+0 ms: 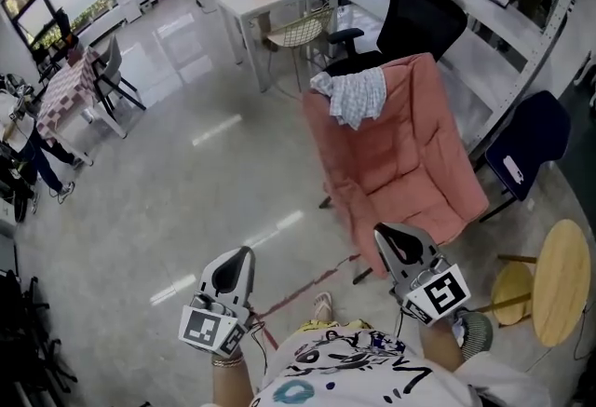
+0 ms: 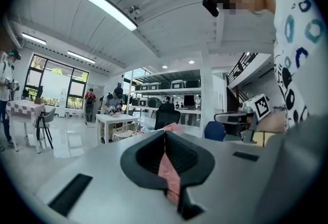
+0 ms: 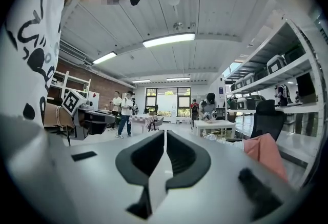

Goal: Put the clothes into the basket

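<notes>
- The left gripper was held out about level above the floor, in front of the person. Its jaws were closed together and held nothing.
- In the left gripper view, the left gripper showed a thin pink strip through the slit behind its tips. The strip was the same colour as the blanket straight ahead.
- The right gripper was held beside it, also about level. Its own view showed the jaws closed tip to tip, with only pale floor in the slit.
- A light checked garment lay bunched on the top left corner of a pink quilted blanket and hung a little way down its front. It was well apart from both grippers.
- The blanket was draped from its top edge almost to the floor over a support that it mostly hid. In the right gripper view it showed at the right.
- A black office chair stood just behind the blanket's top edge.
- A blue chair stood to the blanket's right.
- A round wooden stool stood on the floor near the right gripper's side.
</notes>
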Available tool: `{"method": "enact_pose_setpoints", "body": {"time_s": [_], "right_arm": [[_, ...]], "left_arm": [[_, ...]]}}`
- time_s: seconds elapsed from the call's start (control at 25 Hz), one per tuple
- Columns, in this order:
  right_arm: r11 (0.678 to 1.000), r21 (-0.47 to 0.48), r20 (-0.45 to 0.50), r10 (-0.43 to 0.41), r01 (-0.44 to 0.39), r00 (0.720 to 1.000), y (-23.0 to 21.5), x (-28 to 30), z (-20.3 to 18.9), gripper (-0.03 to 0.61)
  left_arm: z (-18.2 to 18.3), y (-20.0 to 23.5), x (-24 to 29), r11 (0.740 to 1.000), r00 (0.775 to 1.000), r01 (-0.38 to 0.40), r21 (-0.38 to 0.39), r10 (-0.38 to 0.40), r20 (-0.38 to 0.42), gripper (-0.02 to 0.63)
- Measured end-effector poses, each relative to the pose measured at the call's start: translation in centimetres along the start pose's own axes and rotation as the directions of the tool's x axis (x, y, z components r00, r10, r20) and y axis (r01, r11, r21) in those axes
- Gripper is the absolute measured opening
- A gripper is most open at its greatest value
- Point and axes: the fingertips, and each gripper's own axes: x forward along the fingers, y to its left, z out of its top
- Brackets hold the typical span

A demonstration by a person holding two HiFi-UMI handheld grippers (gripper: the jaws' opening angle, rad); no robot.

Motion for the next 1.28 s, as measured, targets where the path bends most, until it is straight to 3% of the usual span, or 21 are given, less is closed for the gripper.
{"method": "enact_pose_setpoints", "body": {"time_s": [0.32, 0.76, 1.28], "right_arm": [[1.000, -0.003, 0.003, -0.023, 0.023, 1.000, -1.6, 5.1, 0.3, 0.029], [0.998, 0.015, -0.062, -0.058, 0.059, 0.996, -5.8, 8.9, -1.1, 0.030], [1.000, 0.003, 0.012, -0.015, 0.015, 1.000, -14.5, 21.6, 0.6, 0.031]], "left_arm": [[-0.8, 4.8, 3.6, 1.000, 1.000, 0.020, -0.014, -0.020, -0.022, 0.015], [-1.4, 7.8, 8.0, 0.997, 0.998, 0.046, -0.060, -0.048, -0.034, 0.015], [3.1, 16.3, 19.8, 0.999, 0.999, 0.035, 0.006, -0.035, -0.002, 0.015]]}}
